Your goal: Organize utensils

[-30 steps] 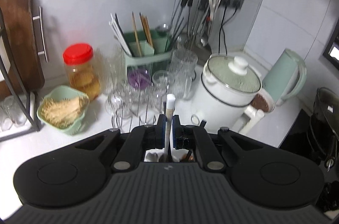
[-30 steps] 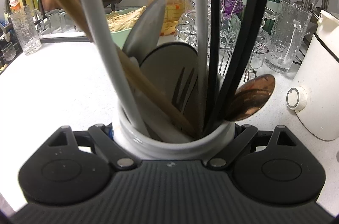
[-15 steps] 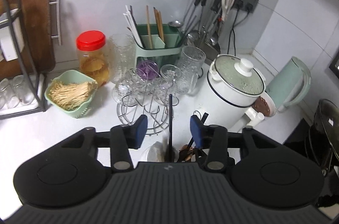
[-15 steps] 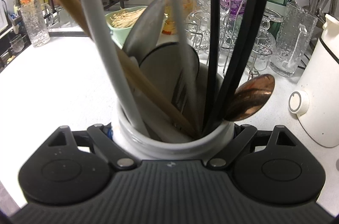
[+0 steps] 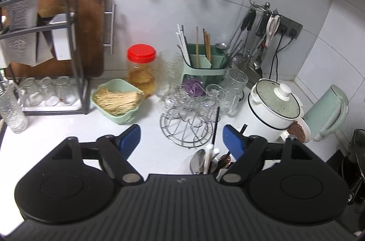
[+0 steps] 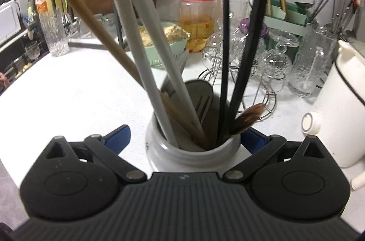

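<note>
utensil crock (image 6: 192,155) between parted jaws, seemingly untouched

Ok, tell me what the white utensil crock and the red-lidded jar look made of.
White utensil crock: likely glazed ceramic, going by its thick rounded rim and soft gloss. Red-lidded jar: clear plastic, probably; the see-through wall looks thin and slightly cloudy, under a ribbed screw lid.
</note>
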Tool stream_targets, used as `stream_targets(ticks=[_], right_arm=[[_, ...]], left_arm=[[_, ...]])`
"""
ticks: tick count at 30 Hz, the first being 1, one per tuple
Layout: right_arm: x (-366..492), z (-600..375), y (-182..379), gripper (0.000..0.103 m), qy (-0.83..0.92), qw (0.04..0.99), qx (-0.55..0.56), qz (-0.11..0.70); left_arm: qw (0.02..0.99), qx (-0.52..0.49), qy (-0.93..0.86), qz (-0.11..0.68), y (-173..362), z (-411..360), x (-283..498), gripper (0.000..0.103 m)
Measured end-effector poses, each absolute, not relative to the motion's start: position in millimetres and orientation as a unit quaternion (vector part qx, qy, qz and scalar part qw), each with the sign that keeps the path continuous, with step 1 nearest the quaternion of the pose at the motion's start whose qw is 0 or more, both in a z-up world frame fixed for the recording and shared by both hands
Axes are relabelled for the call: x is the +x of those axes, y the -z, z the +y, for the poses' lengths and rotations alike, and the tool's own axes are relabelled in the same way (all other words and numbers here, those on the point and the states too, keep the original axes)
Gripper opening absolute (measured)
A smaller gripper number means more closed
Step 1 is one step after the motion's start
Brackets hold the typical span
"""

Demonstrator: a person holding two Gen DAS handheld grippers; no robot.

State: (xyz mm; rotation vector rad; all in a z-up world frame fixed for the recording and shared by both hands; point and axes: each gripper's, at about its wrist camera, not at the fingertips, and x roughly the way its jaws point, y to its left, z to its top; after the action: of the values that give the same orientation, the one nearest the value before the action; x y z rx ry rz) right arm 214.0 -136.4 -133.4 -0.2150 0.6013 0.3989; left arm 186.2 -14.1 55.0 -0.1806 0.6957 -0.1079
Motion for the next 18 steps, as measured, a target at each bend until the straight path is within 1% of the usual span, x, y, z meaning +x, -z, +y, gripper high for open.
stream_targets(ticks=[4, 9, 18], right_arm=[[194.2, -139.3, 115.8, 0.103, -0.179, 0.936, -0.103, 0.284], [169.9, -148.3, 83.6, 0.103, -0.159, 0.946, -0.061, 0.276], [124.0, -154.6, 33.1, 0.103, -0.138, 0.96, -0.025, 0.243]], left_arm=[[0.939, -0.081, 0.051, 0.33, -62.9, -4.8, 166.5, 0.09], [0.944, -0.068, 0.047, 0.32, -73.3, 4.3, 133.9, 0.091], [0.95, -0.085, 0.027, 0.3, -85.2, 26.6, 67.1, 0.091]])
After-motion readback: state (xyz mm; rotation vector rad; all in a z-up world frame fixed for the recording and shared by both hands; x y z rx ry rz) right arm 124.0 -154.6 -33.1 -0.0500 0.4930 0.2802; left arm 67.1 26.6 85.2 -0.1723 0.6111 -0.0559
